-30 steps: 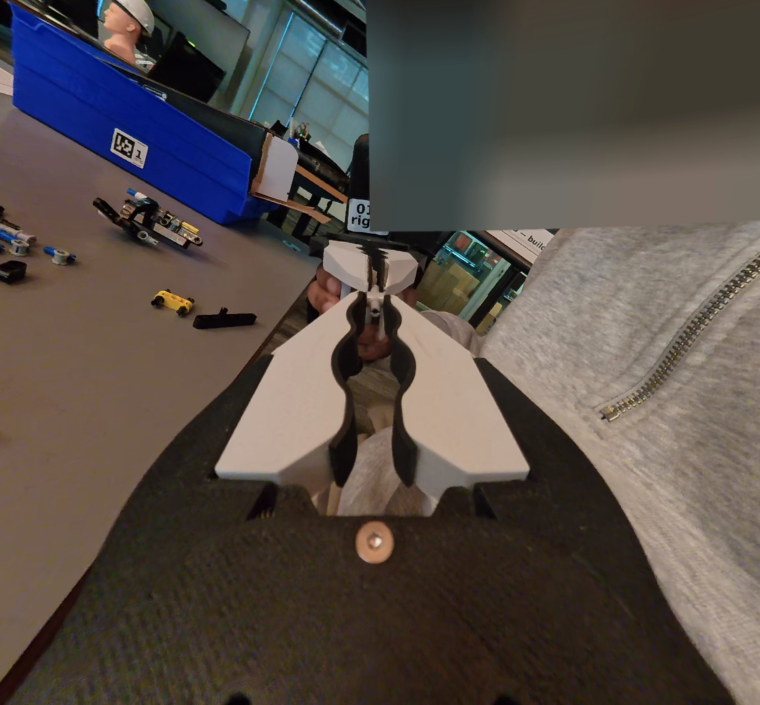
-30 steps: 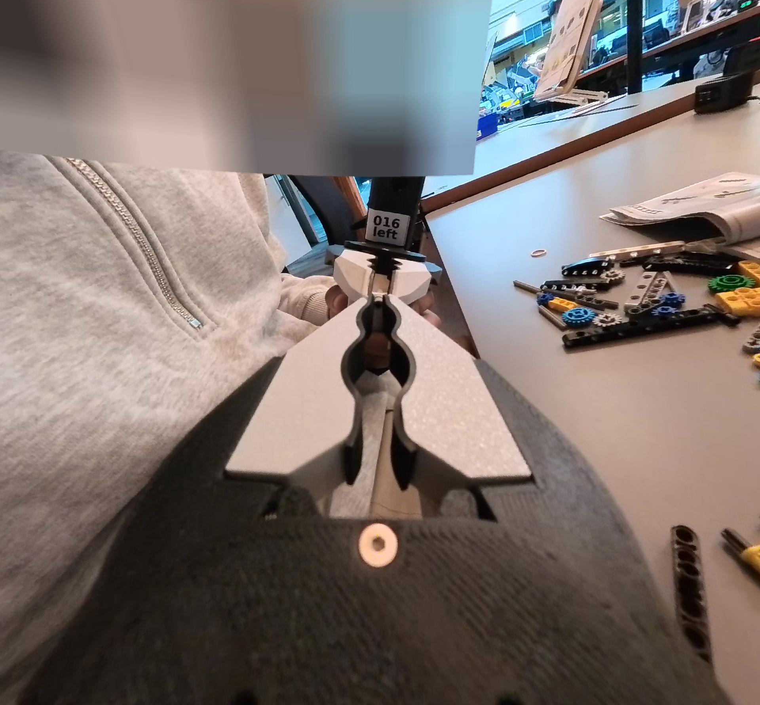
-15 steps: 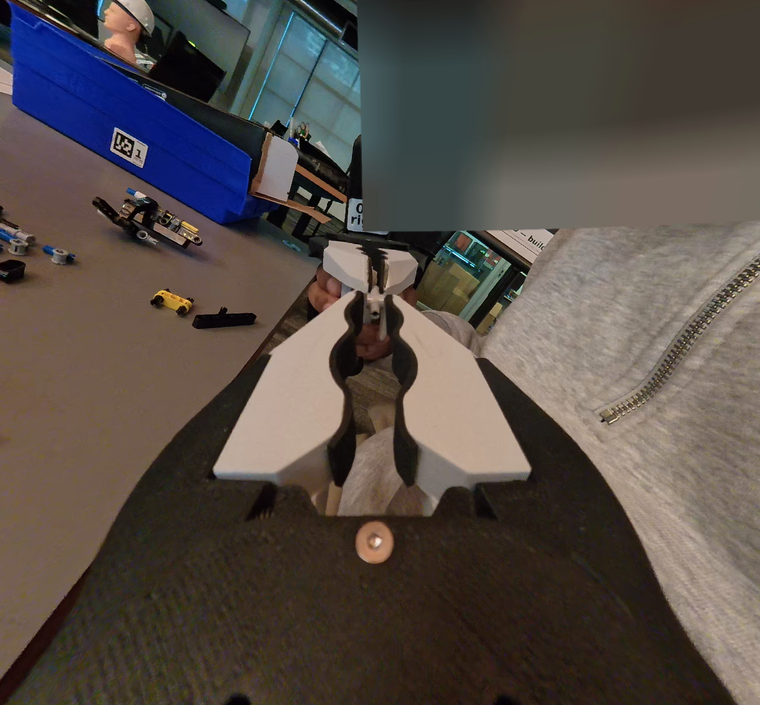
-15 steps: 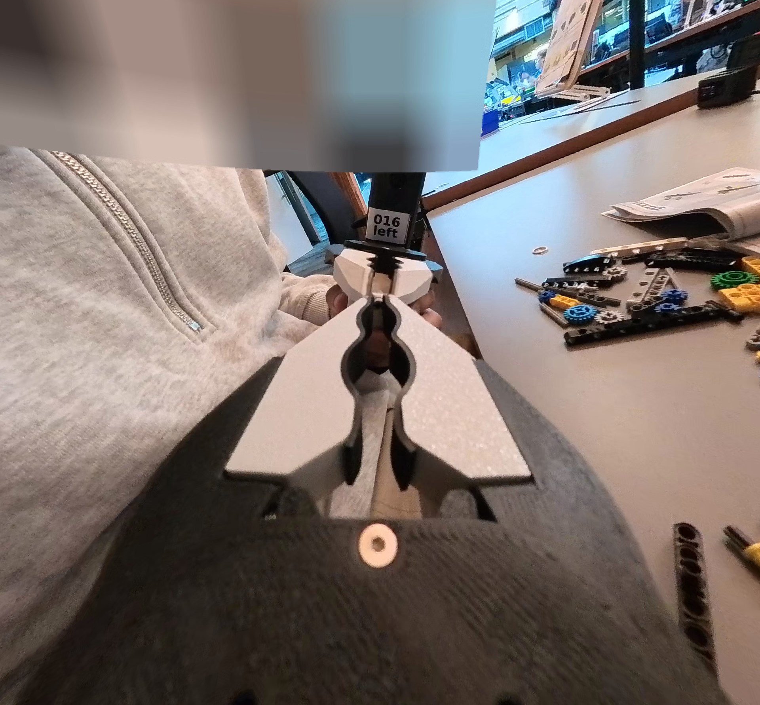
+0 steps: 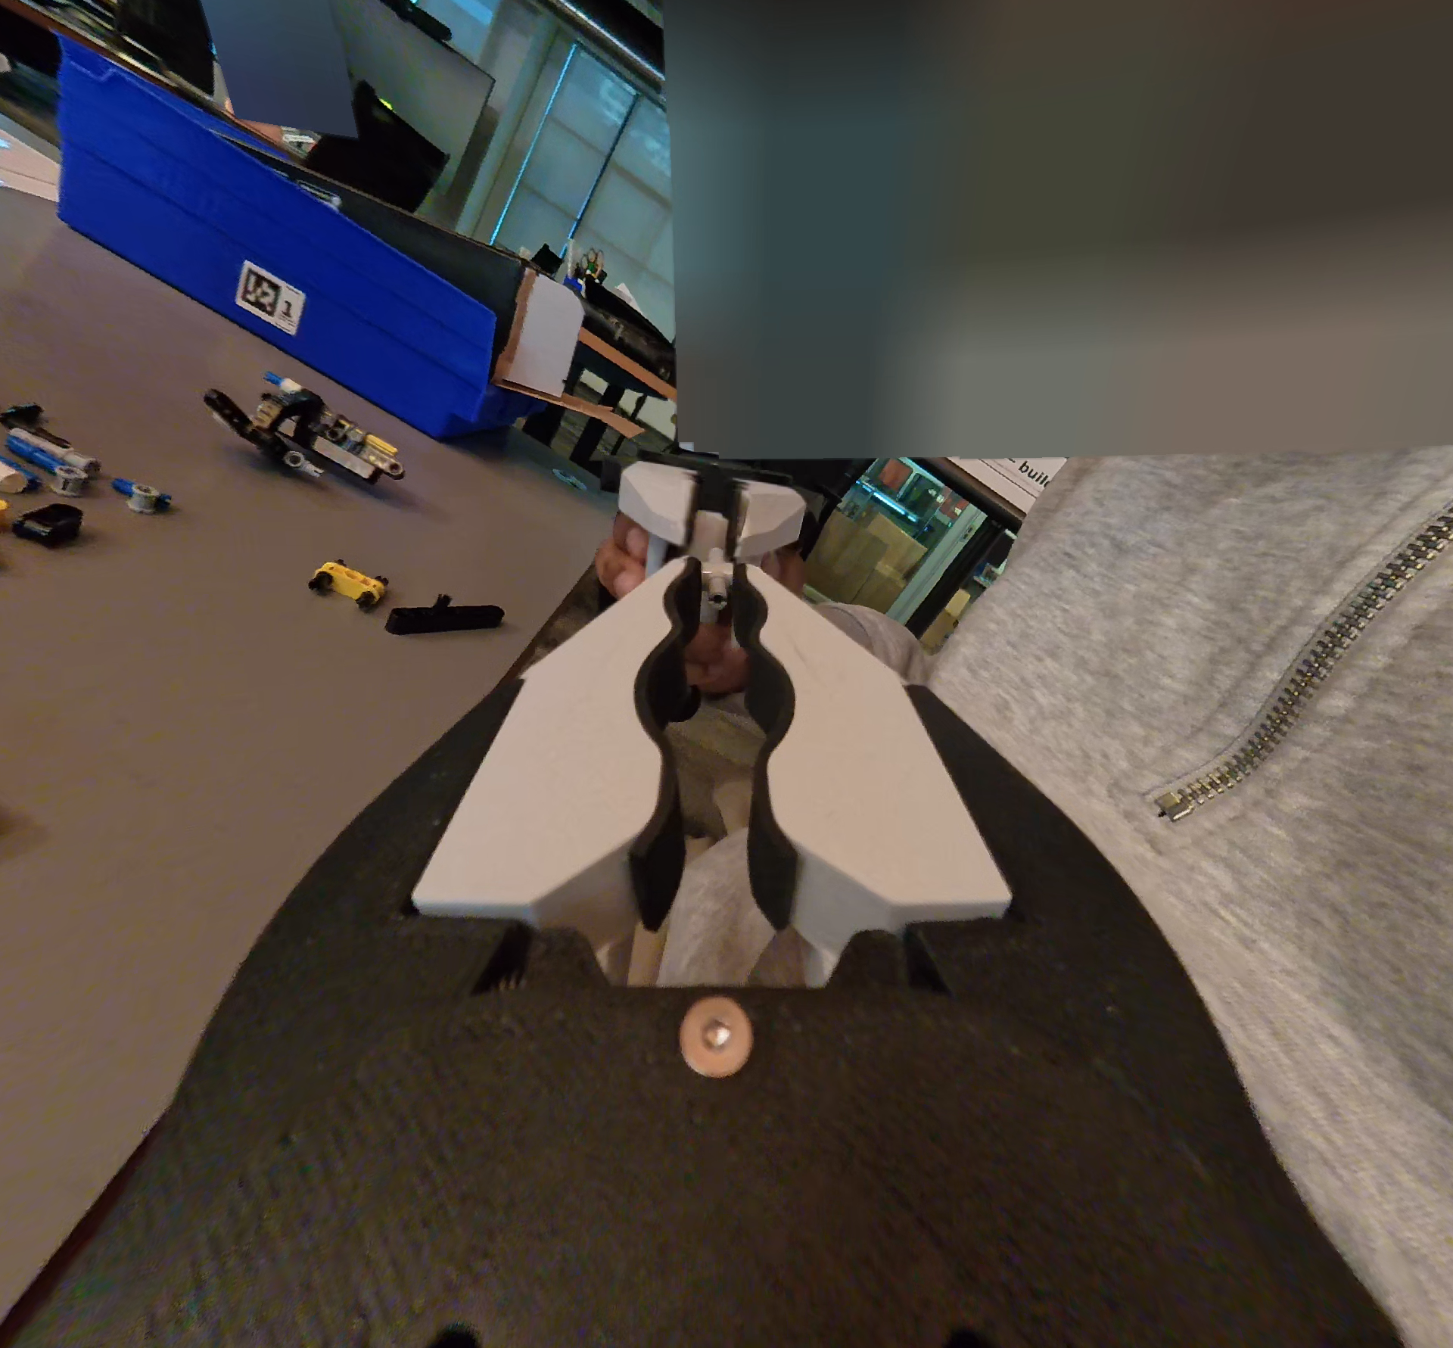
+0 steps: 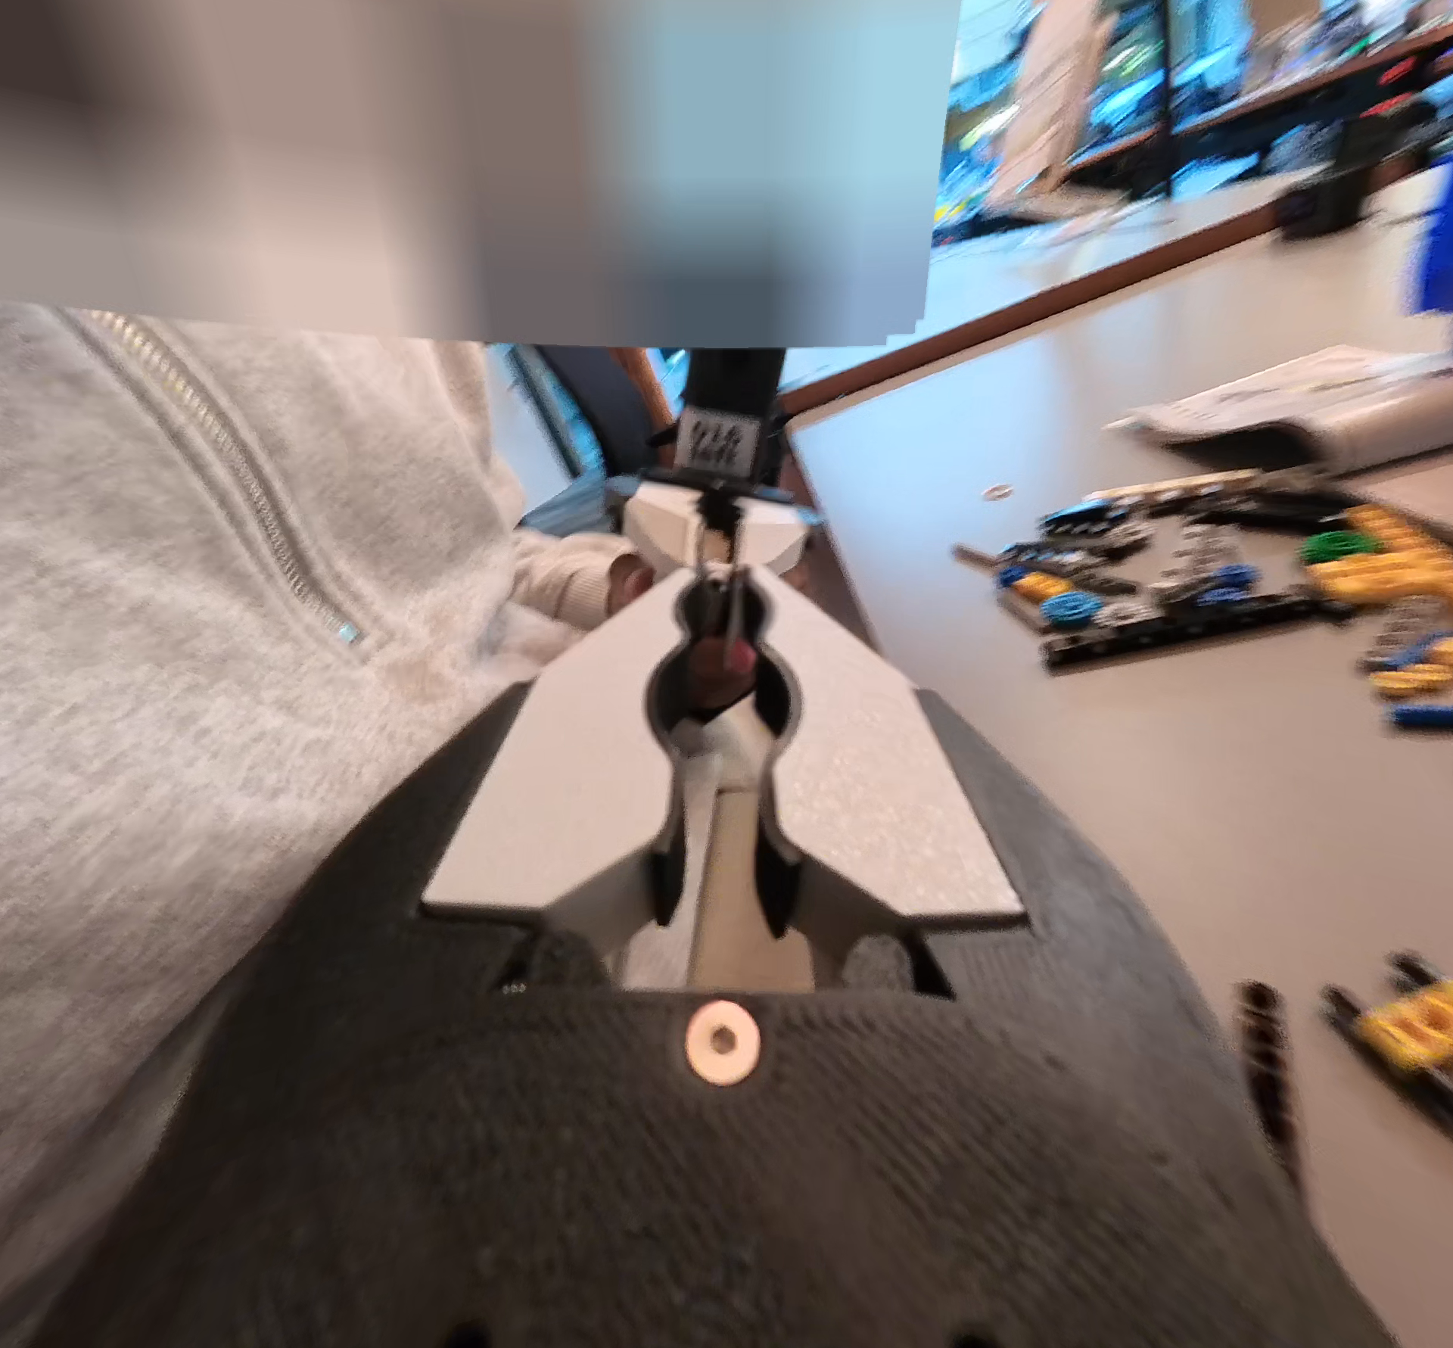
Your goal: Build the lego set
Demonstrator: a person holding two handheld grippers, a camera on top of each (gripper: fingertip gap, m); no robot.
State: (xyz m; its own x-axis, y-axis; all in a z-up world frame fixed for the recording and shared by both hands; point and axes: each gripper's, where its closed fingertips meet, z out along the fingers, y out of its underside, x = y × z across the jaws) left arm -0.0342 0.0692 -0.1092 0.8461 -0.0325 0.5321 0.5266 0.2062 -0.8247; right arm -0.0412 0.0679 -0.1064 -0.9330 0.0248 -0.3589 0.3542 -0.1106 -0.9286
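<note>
My two grippers meet tip to tip off the table edge, in front of a person's grey zip jacket (image 5: pixel 1226 799). My left gripper (image 5: pixel 715 573) is shut on a small grey lego piece (image 5: pixel 714 587). The right gripper (image 5: pixel 711 516) faces it, almost touching. In the blurred right wrist view, my right gripper (image 6: pixel 719 580) is shut on a thin grey pin (image 6: pixel 735 622), with the left gripper (image 6: pixel 715 533) just beyond. A partly built black and grey lego model (image 5: pixel 307 431) lies on the grey table (image 5: pixel 157 744).
A yellow piece (image 5: pixel 348 584), a black piece (image 5: pixel 444 617) and small blue and grey parts (image 5: pixel 55 457) lie left. A blue bin (image 5: pixel 236 233) stands behind. The right view shows a pile of parts (image 6: pixel 1226 587), a booklet (image 6: pixel 1297 398) and a black beam (image 6: pixel 1266 1059). Left and right tips are no more than a few centimetres apart.
The right wrist view has turned blurred and the table in it has shifted slightly, so my right gripper is moving. The left gripper has hardly moved. Both stay shut, tip to tip.
</note>
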